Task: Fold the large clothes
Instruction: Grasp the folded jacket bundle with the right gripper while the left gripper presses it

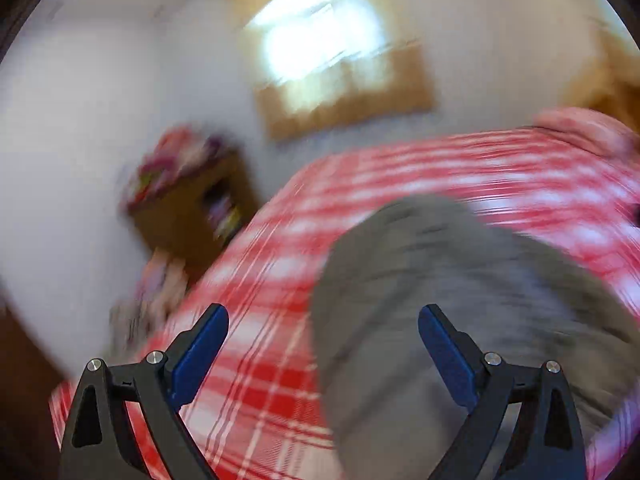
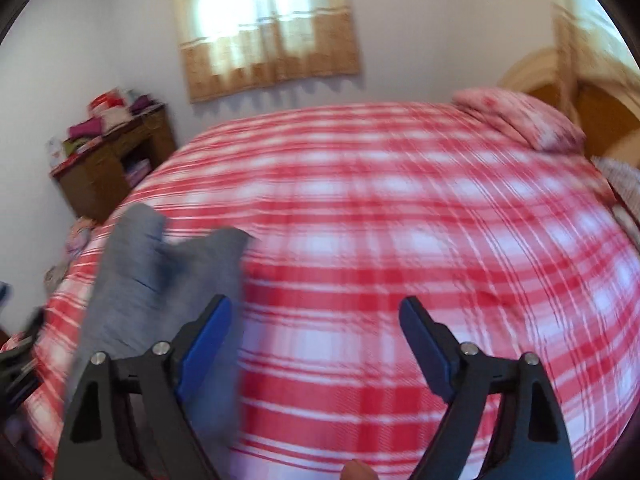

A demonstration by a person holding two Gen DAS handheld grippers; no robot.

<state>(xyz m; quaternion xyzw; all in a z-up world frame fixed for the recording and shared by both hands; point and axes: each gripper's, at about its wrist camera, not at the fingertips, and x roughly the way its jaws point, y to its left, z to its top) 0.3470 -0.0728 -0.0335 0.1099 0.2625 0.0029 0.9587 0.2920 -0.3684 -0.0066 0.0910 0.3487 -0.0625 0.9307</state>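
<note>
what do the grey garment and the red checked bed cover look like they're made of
Grey garment: looks like soft, matte knit or jersey cloth; it lies limp in rounded folds with no shine. Blur hides the weave.
Red checked bed cover: seems a woven cotton-type fabric, matte, with a red and white plaid pattern lying flat; motion blur leaves the exact texture uncertain.

garment lay on bed, at 9 o'clock in right wrist view | pillow on bed at 2 o'clock | cabinet beside bed at 10 o'clock | window behind bed at 12 o'clock
</note>
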